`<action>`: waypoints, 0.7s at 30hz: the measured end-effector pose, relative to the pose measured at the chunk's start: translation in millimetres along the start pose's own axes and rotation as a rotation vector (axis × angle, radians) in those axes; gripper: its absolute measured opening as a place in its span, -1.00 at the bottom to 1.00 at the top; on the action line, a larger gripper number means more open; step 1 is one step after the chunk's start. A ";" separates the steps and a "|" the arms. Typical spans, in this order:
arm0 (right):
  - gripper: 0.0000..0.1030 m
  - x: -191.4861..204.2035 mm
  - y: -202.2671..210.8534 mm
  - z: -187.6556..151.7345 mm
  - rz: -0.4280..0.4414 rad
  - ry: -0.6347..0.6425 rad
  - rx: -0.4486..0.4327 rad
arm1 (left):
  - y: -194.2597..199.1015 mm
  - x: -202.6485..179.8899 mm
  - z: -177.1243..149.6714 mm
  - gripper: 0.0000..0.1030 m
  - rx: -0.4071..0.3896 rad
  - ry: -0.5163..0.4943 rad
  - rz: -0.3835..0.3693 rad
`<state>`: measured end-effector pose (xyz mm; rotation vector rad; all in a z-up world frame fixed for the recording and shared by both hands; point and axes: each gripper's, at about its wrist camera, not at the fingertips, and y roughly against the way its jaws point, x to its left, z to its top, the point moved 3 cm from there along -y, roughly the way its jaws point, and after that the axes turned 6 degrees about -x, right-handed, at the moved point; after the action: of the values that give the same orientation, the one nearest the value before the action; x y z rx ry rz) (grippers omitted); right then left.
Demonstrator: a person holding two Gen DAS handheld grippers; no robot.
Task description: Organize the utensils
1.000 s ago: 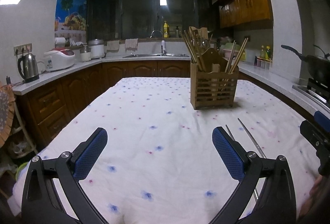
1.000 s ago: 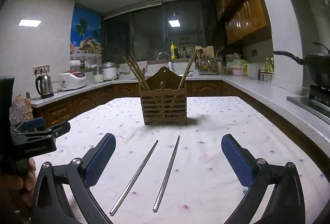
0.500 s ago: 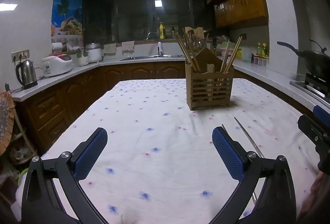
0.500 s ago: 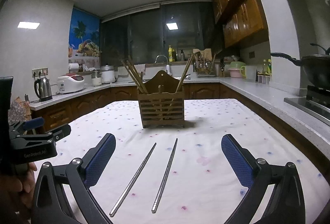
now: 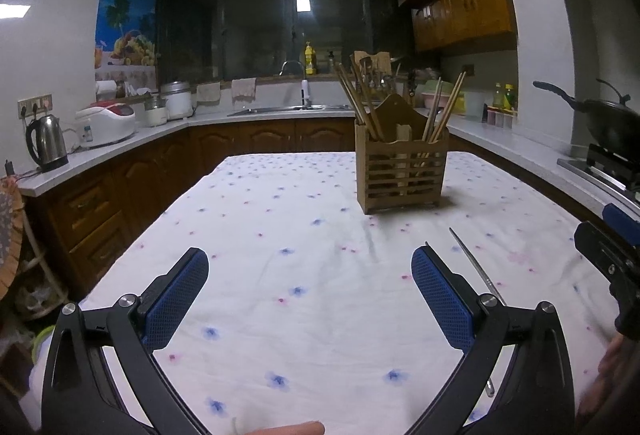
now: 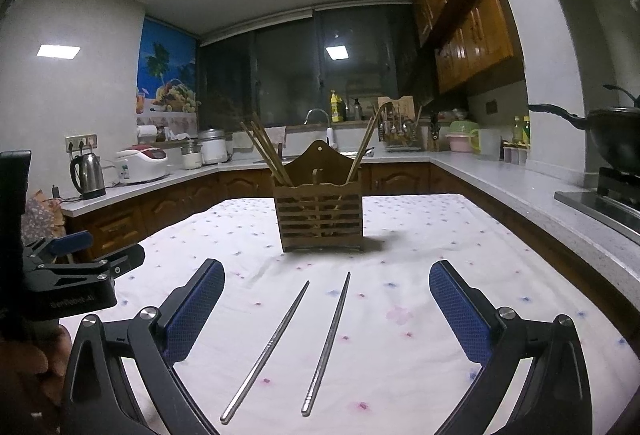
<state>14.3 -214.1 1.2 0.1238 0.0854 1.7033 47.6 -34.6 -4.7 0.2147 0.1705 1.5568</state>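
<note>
Two metal chopsticks lie side by side on the flowered tablecloth (image 6: 420,275): the left chopstick (image 6: 266,349) and the right chopstick (image 6: 328,341), both pointing at the wooden utensil holder (image 6: 319,217). The holder stands upright with wooden chopsticks (image 6: 266,155) leaning out of it. My right gripper (image 6: 326,305) is open, its blue pads (image 6: 460,315) either side of the metal pair, above the cloth. My left gripper (image 5: 308,299) is open over bare cloth, left of one metal chopstick (image 5: 476,267); the holder (image 5: 401,171) is ahead to the right.
Counters wrap the room: a kettle (image 6: 88,175) and rice cooker (image 6: 140,163) on the left, a sink (image 5: 288,109) at the back, a wok (image 6: 612,131) on the stove at the right. The left gripper's body (image 6: 68,275) shows at the right view's left edge.
Both wrist views have tilted up a little, so the holder and chopsticks sit lower in frame. Both grippers stay open; the chopsticks have not moved.
</note>
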 end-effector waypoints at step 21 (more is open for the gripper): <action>1.00 2.8 -0.2 2.8 0.004 -0.001 -0.003 | 1.0 0.1 1.0 1.00 -0.003 0.001 -0.001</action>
<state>14.5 -211.3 4.0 0.1229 0.0814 1.7075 46.9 -34.5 -3.4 0.2120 0.1692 1.5562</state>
